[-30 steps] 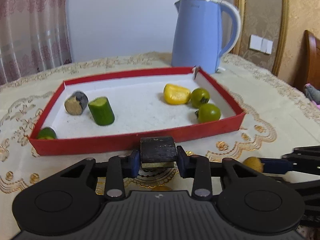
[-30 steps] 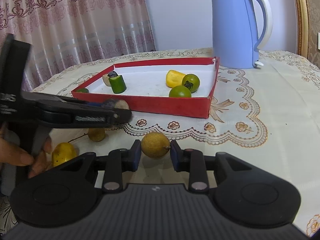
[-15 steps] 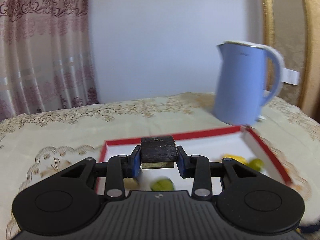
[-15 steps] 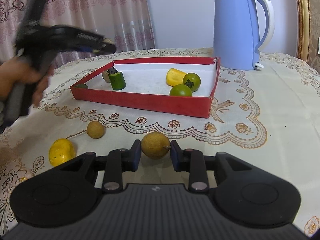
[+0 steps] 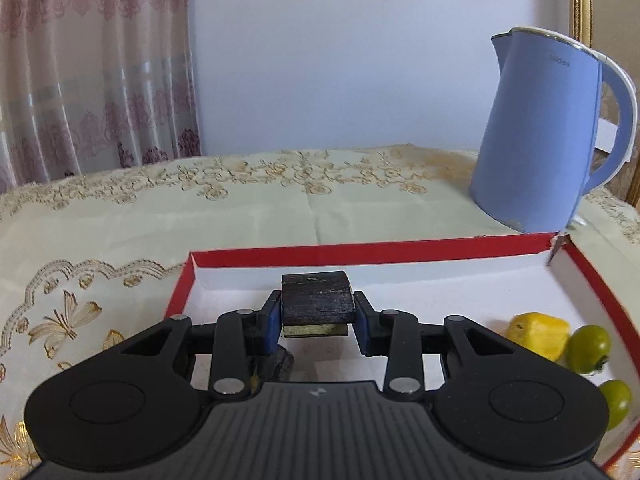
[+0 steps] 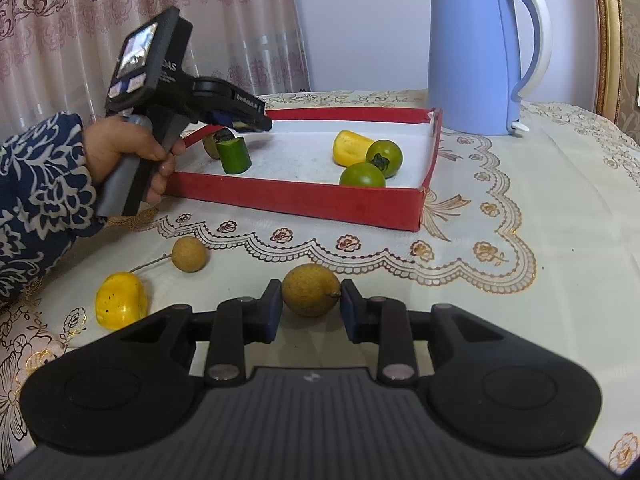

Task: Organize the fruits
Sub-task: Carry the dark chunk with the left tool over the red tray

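My left gripper [image 5: 318, 314] is shut on a dark, black-skinned fruit piece [image 5: 318, 300] and holds it above the left end of the red tray [image 5: 360, 249]. In the right wrist view the left gripper [image 6: 256, 122] hangs over the tray [image 6: 304, 196] near a green cucumber piece [image 6: 234, 155]. The tray holds a yellow piece [image 6: 352, 152] and two green tomatoes [image 6: 385, 156]. My right gripper [image 6: 308, 306] is around a brown round fruit [image 6: 310, 295] on the tablecloth; its pads touch the fruit's sides.
A blue kettle [image 6: 476, 52] stands behind the tray's right end. A small brown fruit with a stem [image 6: 189, 254] and a yellow piece [image 6: 120, 300] lie on the cloth at the front left. The person's sleeve [image 6: 36, 200] is at the left edge.
The left gripper has lifted the dark piece from in front of the tray and carried it over the tray's left end. The right gripper has stayed at the brown fruit.
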Tool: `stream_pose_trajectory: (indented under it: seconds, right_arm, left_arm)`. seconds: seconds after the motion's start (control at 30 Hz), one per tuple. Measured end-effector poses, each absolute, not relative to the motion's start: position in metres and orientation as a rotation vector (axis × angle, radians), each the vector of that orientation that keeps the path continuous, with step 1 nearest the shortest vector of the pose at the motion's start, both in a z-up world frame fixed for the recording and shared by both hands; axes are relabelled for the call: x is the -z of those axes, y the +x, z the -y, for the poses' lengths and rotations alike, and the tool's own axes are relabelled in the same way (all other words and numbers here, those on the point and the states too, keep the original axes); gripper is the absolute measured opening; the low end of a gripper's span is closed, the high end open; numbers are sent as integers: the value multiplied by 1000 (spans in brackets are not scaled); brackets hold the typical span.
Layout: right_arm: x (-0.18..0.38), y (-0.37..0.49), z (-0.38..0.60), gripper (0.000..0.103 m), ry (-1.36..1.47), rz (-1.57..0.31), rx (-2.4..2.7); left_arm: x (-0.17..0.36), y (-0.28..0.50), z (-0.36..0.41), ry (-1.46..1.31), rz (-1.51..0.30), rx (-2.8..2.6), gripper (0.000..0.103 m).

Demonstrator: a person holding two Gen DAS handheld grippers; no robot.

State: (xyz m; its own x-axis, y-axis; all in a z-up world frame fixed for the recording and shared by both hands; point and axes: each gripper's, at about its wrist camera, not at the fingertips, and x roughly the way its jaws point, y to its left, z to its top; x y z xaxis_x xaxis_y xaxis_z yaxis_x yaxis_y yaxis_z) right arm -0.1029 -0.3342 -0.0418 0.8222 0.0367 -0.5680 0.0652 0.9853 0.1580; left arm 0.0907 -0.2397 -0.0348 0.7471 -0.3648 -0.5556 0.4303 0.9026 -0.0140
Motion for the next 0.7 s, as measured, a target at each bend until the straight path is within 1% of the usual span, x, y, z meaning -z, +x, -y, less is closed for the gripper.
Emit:
stream_pose_trajectory:
  seconds: [0.3, 0.7]
  right_arm:
    - [42, -103, 334, 29, 173, -607, 15]
    - [42, -100, 324, 29, 101, -623, 40]
  left_arm:
    - [36, 89, 239, 128, -580, 453, 35]
    - [37, 93, 236, 111, -581, 484, 36]
